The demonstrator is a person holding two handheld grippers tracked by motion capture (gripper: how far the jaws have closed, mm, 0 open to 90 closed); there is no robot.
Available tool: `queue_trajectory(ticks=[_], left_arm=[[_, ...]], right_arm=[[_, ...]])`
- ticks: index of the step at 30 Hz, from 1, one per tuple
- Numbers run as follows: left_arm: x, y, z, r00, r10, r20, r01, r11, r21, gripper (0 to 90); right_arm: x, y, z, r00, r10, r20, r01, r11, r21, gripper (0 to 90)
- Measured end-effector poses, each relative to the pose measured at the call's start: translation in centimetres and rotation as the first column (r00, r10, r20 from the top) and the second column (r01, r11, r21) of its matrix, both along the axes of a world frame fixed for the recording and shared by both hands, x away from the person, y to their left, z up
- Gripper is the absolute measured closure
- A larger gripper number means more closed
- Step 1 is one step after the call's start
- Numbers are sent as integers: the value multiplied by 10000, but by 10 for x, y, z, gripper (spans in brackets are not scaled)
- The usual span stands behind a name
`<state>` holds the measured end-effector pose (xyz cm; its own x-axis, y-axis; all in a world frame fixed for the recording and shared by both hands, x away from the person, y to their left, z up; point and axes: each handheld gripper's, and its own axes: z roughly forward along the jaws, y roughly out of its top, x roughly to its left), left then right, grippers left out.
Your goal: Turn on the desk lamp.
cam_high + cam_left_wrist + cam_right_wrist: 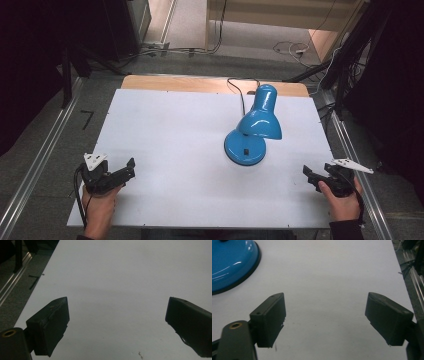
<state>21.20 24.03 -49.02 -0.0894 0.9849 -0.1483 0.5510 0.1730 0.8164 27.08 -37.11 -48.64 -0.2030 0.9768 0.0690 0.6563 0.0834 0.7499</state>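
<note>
A glossy blue desk lamp (255, 127) stands right of the middle of the white table (165, 130), its shade bent down over a round base (245, 148) that carries a small black switch. The base's edge (229, 262) appears at the top left of the right gripper view. My left gripper (131, 168) rests at the table's near left, held by a hand, jaws wide apart over bare white surface (117, 312). At the near right my right gripper (306, 174) is open too, nothing between its jaws (325, 315). Both grippers are well apart from the lamp.
The lamp's black cord (240, 92) runs back over the wooden far edge (200, 82). Metal rails (45, 150) flank the table on both sides. Cables (290, 48) lie on the floor beyond, with dark stands at the right (350, 55).
</note>
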Motion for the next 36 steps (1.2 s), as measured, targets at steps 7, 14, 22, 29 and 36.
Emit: queue_trajectory(ticks=[7, 14, 22, 29, 36], left_arm=[[0, -1, 0, 10000, -71, 25, 71, 10000, -1, 61], [0, 0, 0, 10000, -26, 43, 26, 10000, -12, 61], [0, 0, 0, 10000, -49, 33, 49, 10000, -19, 61], [0, -1, 0, 10000, -68, 52, 68, 10000, -22, 61], [0, -1, 0, 10000, -72, 44, 72, 10000, -41, 61]], right_arm=[[-3, 13, 3, 9991, 394, 152, -392, 9991, -154, 164], [-3, 19, 4, 9986, 501, 154, -501, 9987, -30, 159], [-4, 20, 5, 9985, 515, 193, -515, 9987, -11, 159], [-4, 22, 6, 9980, 574, 262, -576, 9983, 70, 159], [-3, 26, 6, 9967, 769, 267, -774, 9968, 180, 160]])
